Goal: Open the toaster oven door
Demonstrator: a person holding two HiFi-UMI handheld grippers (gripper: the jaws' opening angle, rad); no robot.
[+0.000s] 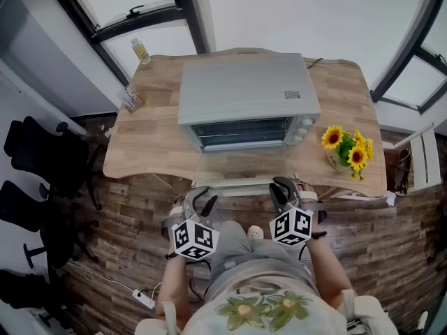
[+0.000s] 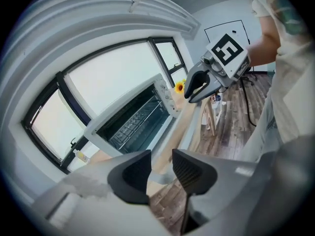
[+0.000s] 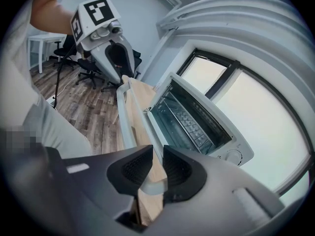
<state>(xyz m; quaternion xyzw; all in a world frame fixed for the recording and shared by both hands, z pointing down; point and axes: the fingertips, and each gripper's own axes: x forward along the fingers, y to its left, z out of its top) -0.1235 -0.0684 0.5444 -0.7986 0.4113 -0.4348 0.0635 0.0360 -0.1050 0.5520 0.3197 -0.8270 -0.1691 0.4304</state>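
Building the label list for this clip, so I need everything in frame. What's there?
table: 1, light wood, centre
toaster oven: 1, silver, middle of the table, door folded down
door handle: 1, pale grey, at the table's near edge
sunflowers: 1 bunch, yellow, in a pot at the table's right end
bottle: 1, pale with yellow label, table's far left corner
box: 1, small, brown and white, table's left edge
office chairs: at least 2, black, floor at left
power strip: 1, white, floor at lower left
left gripper: 1, grey, jaws apart, gripping nothing, by the handle's left end
right gripper: 1, grey, jaws closed on the door handle
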